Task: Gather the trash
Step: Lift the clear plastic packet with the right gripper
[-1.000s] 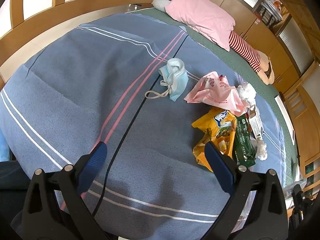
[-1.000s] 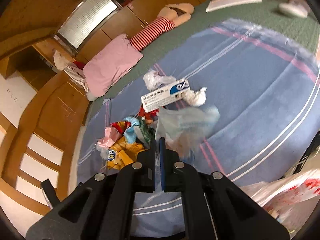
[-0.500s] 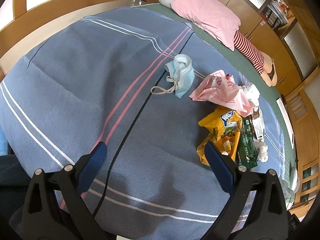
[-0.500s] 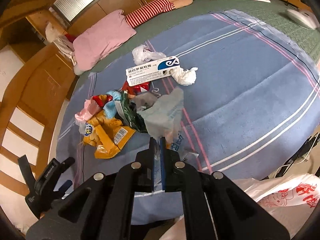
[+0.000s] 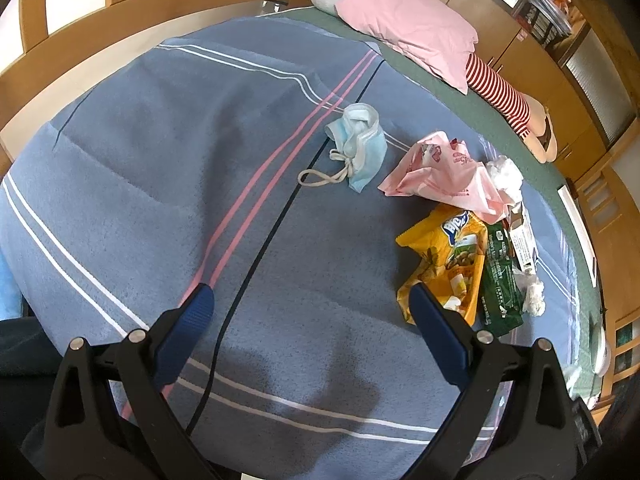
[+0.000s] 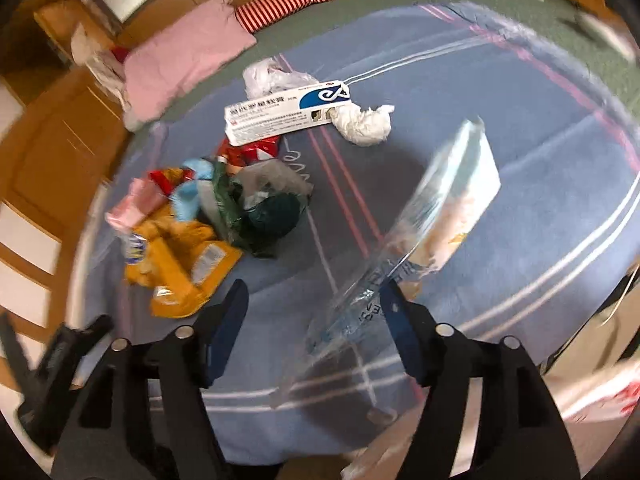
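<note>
A heap of trash lies on the blue striped blanket (image 5: pixel 168 168): a blue face mask (image 5: pixel 358 148), a pink plastic bag (image 5: pixel 444 172), a yellow snack bag (image 5: pixel 444 256) and a green wrapper (image 5: pixel 500 276). My left gripper (image 5: pixel 310 304) hovers open and empty, near the snack bag. My right gripper (image 6: pixel 314 296) has its jaws opening. A clear plastic wrapper (image 6: pixel 440 216), blurred, hangs loose along the inner side of the right finger (image 6: pixel 394 308), and no pad presses it. Beyond lie a white box (image 6: pixel 288 112) and a crumpled tissue (image 6: pixel 364 122).
A pink pillow (image 5: pixel 404 28) and a striped doll (image 5: pixel 500 96) lie on the green mat at the back. A white bag with red print (image 6: pixel 600 400) shows at the lower right of the right wrist view. Wooden rails (image 5: pixel 120 12) border the bed.
The right gripper's jaws went from shut on the clear wrapper to wide apart, and the wrapper now hangs loose. The right gripper sank toward the blanket. The left gripper kept still.
</note>
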